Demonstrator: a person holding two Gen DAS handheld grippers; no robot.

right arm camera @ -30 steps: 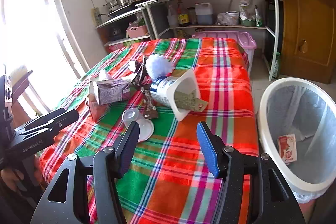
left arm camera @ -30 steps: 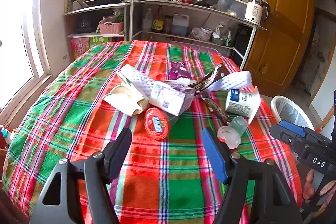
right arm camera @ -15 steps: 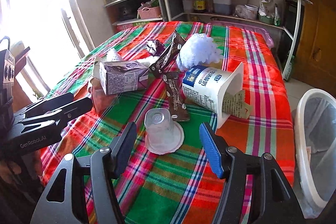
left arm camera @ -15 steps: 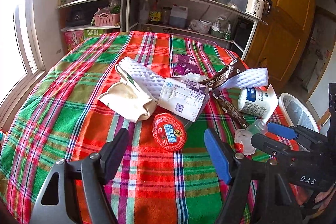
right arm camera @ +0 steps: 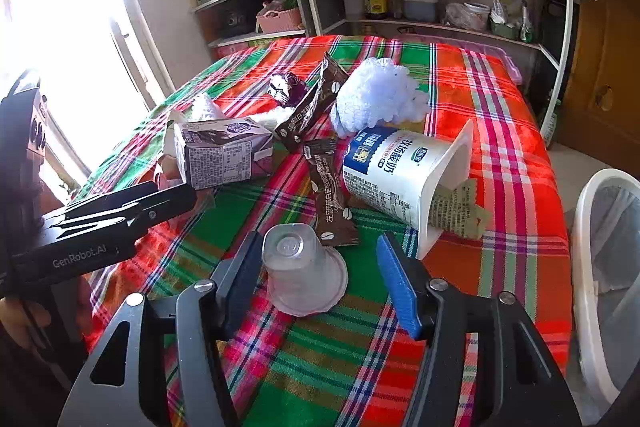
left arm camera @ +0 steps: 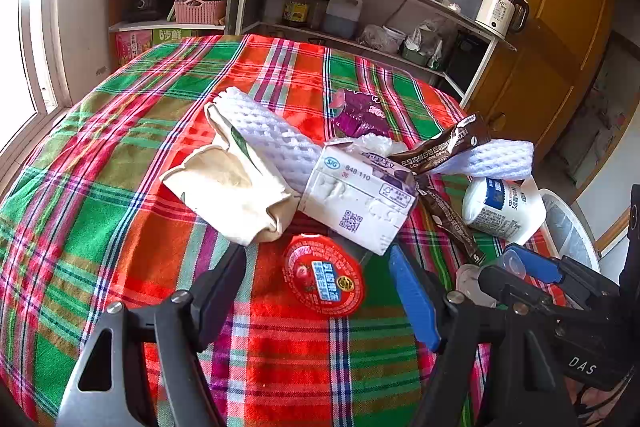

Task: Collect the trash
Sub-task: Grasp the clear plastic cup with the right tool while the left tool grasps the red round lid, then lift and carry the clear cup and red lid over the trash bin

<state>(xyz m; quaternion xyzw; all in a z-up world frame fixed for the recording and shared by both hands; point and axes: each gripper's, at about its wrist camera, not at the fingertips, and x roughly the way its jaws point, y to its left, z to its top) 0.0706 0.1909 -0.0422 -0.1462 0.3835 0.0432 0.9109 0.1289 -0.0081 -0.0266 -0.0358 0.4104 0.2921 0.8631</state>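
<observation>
Plaid cloth in red, green and orange is spread over the table, and on it a red-lidded jelly cup is framed between the parted fingers of the left gripper, which are not pressed against it. A clear plastic cup, set upside down, is seen between the closing jaws of the right gripper, its pads not yet pressed on it. A milk carton, a toppled yogurt tub and brown wrappers are scattered nearby, and a white bin is placed beside the table.
</observation>
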